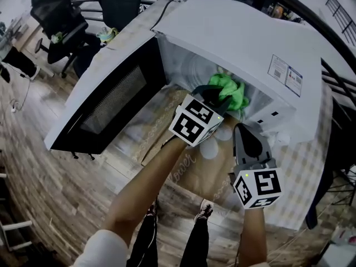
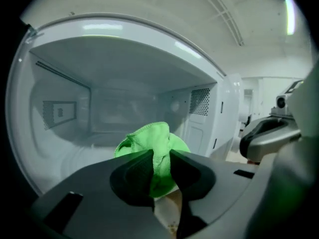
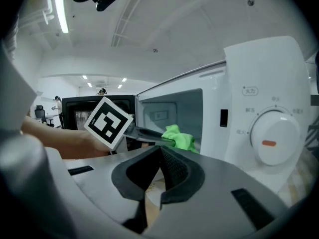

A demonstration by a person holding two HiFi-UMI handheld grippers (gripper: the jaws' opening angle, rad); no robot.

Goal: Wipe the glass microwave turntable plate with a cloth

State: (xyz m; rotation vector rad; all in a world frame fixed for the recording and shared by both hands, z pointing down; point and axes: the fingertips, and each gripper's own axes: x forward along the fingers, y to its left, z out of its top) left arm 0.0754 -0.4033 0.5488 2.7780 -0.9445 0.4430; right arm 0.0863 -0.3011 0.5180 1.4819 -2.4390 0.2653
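My left gripper (image 2: 160, 159) is shut on a bright green cloth (image 2: 152, 138), held at the mouth of the open white microwave (image 1: 239, 38). From the head view the cloth (image 1: 228, 91) hangs just inside the cavity, ahead of the left gripper (image 1: 214, 94). A pale round plate (image 2: 84, 156) shows dimly on the cavity floor below the cloth; whether the two touch is unclear. My right gripper (image 3: 160, 152) is shut with nothing in it. It hangs in front of the microwave's control panel, to the right of the left one (image 1: 241, 129).
The microwave door (image 1: 105, 107) swings wide open to the left. A white dial (image 3: 271, 138) sits on the control panel at the right. The microwave stands on a wood-patterned table (image 1: 192, 168). Office chairs (image 1: 61, 26) are at the far left.
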